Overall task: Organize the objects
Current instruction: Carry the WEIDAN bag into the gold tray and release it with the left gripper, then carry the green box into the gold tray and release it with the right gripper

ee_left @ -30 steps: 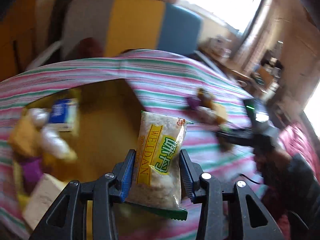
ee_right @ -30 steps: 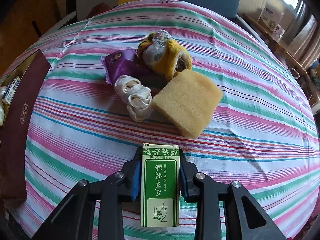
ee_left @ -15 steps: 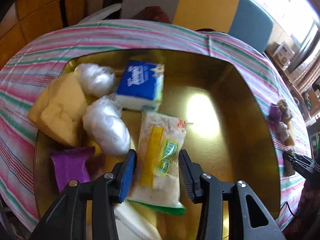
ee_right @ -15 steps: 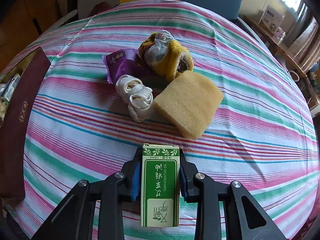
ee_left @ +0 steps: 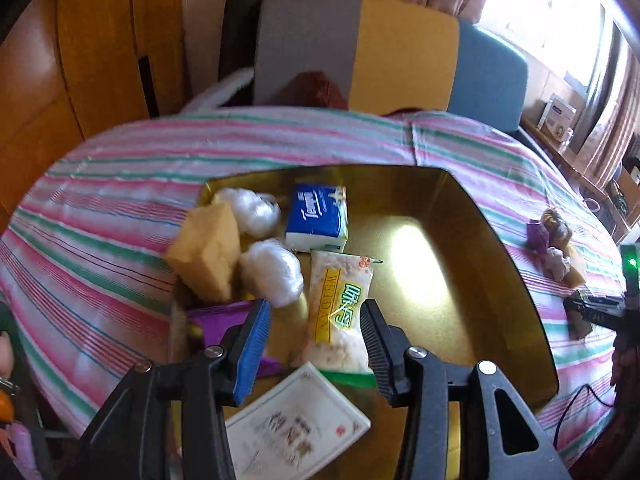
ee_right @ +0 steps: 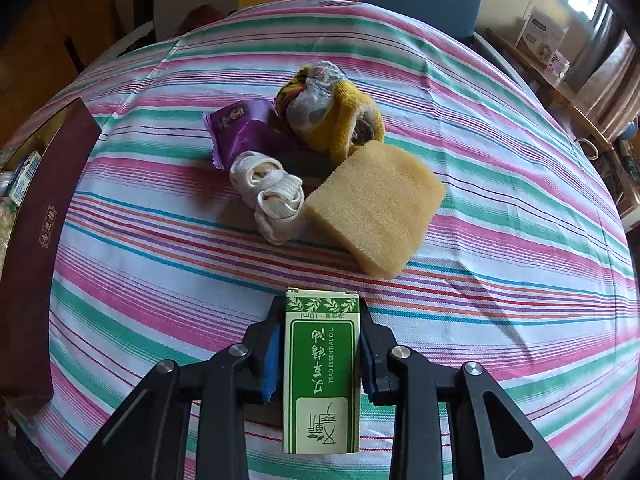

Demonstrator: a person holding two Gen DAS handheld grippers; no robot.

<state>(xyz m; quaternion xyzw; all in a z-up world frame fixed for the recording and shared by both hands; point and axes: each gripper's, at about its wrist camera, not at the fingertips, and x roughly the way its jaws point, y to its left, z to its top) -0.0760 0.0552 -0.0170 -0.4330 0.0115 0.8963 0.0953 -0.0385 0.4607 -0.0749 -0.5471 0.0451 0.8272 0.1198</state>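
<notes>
The gold box (ee_left: pixel 460 216) sits on the striped worktop (ee_left: pixel 100 216), and everything inside crowds its left half. Against the box's left wall leans a yellow sponge (ee_left: pixel 206 250), with two white plastic-wrapped balls (ee_left: pixel 272 276) just right of it and a purple packet (ee_left: pixel 220 318) below. A blue tissue pack (ee_left: pixel 318 216) lies near the box's far wall. The snack bag (ee_left: pixel 340 316), printed "WEIDAN", lies on the box floor between the spread jaws of the left hand-held gripper (ee_left: pixel 316 336), which do not press it. A white card box (ee_left: pixel 296 424) lies at the gold box's near edge. The right half of the box floor is bare gold.

In the right wrist view the gold box's dark red outer wall (ee_right: pixel 40 216) stands at the left edge of the worktop. Right of it, past a wide stretch of bare cloth, lie a purple wrapper (ee_right: pixel 244 128), a white knotted cloth (ee_right: pixel 268 196), a yellow bundle (ee_right: pixel 332 116) and a second sponge (ee_right: pixel 376 204), all touching. The right hand-held gripper (ee_right: pixel 320 350) is clamped on a green carton (ee_right: pixel 322 372) reading "TSAO ESSENTIAL OIL" and "10ml", held above the cloth.
</notes>
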